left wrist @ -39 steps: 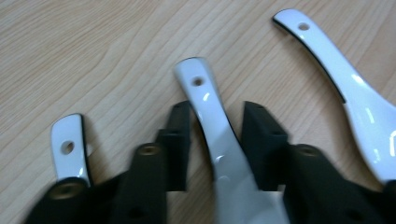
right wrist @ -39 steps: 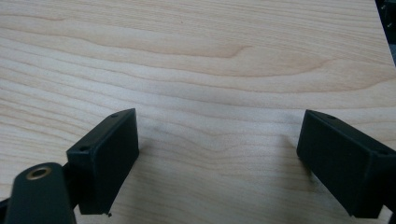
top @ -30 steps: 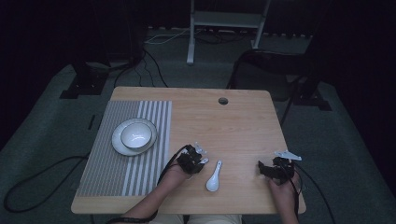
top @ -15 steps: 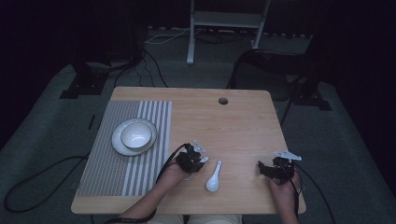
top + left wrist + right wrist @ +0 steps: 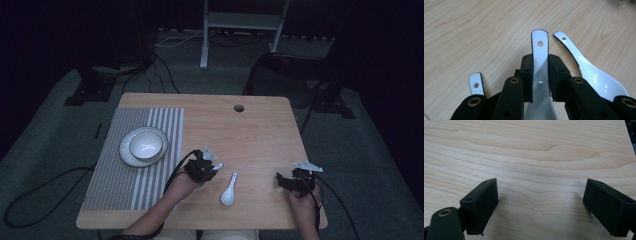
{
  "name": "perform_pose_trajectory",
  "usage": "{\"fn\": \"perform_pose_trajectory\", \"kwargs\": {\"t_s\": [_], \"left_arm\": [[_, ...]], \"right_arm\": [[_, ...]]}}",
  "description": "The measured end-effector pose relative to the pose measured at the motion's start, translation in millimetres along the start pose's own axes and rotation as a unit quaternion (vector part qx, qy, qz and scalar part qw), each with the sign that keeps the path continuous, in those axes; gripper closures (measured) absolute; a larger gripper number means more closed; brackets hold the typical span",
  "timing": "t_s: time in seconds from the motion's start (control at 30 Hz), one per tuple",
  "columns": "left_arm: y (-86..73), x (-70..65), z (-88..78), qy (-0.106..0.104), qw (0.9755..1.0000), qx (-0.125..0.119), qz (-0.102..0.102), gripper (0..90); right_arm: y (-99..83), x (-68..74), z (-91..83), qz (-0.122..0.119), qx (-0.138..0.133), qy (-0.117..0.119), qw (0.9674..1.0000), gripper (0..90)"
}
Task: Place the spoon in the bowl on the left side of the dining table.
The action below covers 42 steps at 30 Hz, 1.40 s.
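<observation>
Gripping a white ceramic spoon by its handle, the left gripper is hiding the bowl; right gripper is hovering wide open above the wooden table, empty.

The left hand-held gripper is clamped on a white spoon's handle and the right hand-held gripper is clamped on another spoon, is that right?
Not quite. The left hand-held gripper is shut on the white spoon's handle, but the right hand-held gripper holds nothing: the right gripper view shows its jaws wide apart over the bare wooden table.
</observation>
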<state>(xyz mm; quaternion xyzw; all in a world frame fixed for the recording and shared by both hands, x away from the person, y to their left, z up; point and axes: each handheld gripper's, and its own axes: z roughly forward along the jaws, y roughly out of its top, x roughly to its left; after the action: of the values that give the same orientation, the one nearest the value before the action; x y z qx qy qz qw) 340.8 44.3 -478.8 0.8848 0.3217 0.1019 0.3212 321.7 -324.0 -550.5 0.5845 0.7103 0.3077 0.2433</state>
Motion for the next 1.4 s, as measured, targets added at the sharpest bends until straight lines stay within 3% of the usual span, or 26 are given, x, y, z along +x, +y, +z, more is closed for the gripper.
{"fn": "perform_pose_trajectory", "kwargs": {"t_s": [0.6, 0.9, 1.07, 1.17, 1.2, 1.23, 1.3, 1.4], "left_arm": [[1.0, 26.3, -33.3, 0.025, 0.9988, -0.034, -0.027, 75.3], [-6.2, 55.3, -57.0, 0.054, 0.9956, -0.05, -0.057, 75.3], [-12.5, 72.2, -69.9, 0.078, 0.9926, -0.058, -0.073, 75.3], [-17.2, 85.4, -79.4, 0.091, 0.9888, -0.071, -0.095, 75.3], [-17.2, 85.4, -79.4, 0.091, 0.9888, -0.071, -0.095, 75.3], [-19.8, 94.1, -85.9, 0.1, 0.9862, -0.078, -0.107, 75.3], [-22.0, 101.2, -90.7, 0.103, 0.9839, -0.085, -0.118, 75.3], [-25.3, 110.8, -96.7, 0.117, 0.9816, -0.087, -0.124, 75.3]], "right_arm": [[0.0, 0.0, 0.0, 0.0, 0.0, 0.0, 1.0, 12.2], [0.0, 0.0, 0.0, 0.001, 0.0, -0.001, 1.0, 12.2], [0.0, 0.0, 0.0, 0.001, 0.0, -0.001, 1.0, 12.2], [0.0, 0.0, 0.0, 0.001, 0.0, -0.001, 1.0, 12.2], [0.0, 0.0, 0.0, 0.001, 0.0, -0.001, 1.0, 12.2], [0.0, 0.0, 0.0, 0.001, 0.0, -0.001, 1.0, 12.2], [0.0, -0.1, 0.0, 0.002, 0.0, -0.002, 1.0, 12.2], [0.0, -0.1, 0.0, 0.002, 0.0, -0.002, 1.0, 12.2]]}}
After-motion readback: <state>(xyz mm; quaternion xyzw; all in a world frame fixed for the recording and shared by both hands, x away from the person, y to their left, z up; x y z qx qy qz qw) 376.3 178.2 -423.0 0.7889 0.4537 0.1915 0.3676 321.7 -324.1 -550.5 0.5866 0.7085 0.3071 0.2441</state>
